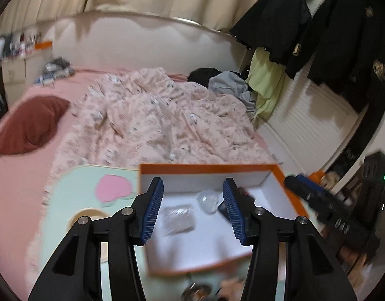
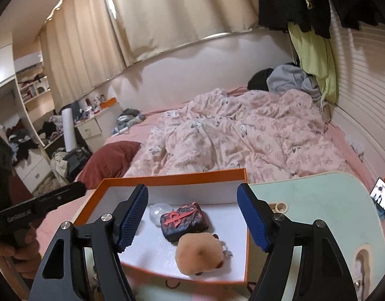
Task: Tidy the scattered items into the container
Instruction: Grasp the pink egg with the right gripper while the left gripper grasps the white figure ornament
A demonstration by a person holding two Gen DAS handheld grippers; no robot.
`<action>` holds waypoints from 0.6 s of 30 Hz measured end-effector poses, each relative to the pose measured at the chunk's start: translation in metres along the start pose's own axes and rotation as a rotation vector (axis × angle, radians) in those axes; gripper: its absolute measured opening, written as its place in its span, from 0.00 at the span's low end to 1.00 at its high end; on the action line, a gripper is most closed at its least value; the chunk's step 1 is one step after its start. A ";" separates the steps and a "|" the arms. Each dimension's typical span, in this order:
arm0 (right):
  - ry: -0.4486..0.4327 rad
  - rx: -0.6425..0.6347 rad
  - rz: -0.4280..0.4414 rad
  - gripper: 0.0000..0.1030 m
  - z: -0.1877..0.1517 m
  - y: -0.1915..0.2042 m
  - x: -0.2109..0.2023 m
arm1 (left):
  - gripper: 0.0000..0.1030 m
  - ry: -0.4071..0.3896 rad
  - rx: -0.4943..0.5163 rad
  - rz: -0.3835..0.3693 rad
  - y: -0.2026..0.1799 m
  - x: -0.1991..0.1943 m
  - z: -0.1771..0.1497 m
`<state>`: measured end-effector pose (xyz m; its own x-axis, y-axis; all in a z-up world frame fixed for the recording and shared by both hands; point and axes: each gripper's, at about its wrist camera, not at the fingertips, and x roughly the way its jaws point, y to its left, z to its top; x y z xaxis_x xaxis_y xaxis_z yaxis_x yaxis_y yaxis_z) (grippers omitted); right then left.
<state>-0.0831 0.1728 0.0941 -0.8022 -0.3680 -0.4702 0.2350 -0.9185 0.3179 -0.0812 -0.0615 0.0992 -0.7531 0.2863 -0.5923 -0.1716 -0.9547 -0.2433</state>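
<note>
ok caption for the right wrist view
Open right gripper above the orange box holding a plush toy, black-and-red pouch and clear ball.

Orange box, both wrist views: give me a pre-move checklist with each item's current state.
1. Orange box sits open, nothing covering it: ok.
2. Right gripper open, nothing between its fingers: ok.
3. Left gripper open, nothing held: ok.
4. Plush toy, dark red-marked block and clear wrapper lie inside the box: ok.
5. Flat clear packet inside the box: ok.
6. All scattered items collected: not ok, blurred items remain outside the box's near edge.
</note>
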 end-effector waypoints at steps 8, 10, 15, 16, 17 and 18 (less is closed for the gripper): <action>0.054 -0.118 0.000 0.69 -0.023 0.013 -0.036 | 0.49 0.006 0.067 0.006 -0.006 -0.045 -0.042; 0.090 -0.193 -0.021 0.69 -0.038 0.022 -0.042 | 0.49 0.011 0.066 0.024 -0.005 -0.050 -0.056; 0.179 -0.289 -0.032 0.57 -0.072 0.034 -0.037 | 0.49 0.013 -0.011 0.048 0.008 -0.051 -0.087; 0.200 -0.288 -0.034 0.56 -0.076 0.034 -0.033 | 0.49 0.022 -0.032 0.039 0.011 -0.049 -0.090; 0.219 -0.274 -0.037 0.56 -0.080 0.034 -0.028 | 0.49 0.035 -0.045 0.030 0.014 -0.046 -0.093; 0.229 -0.271 -0.039 0.56 -0.082 0.033 -0.024 | 0.49 0.047 -0.047 0.030 0.015 -0.044 -0.095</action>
<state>-0.0108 0.1394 0.0481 -0.6771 -0.3261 -0.6597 0.3681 -0.9263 0.0801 0.0097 -0.0804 0.0482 -0.7267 0.2623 -0.6349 -0.1189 -0.9583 -0.2598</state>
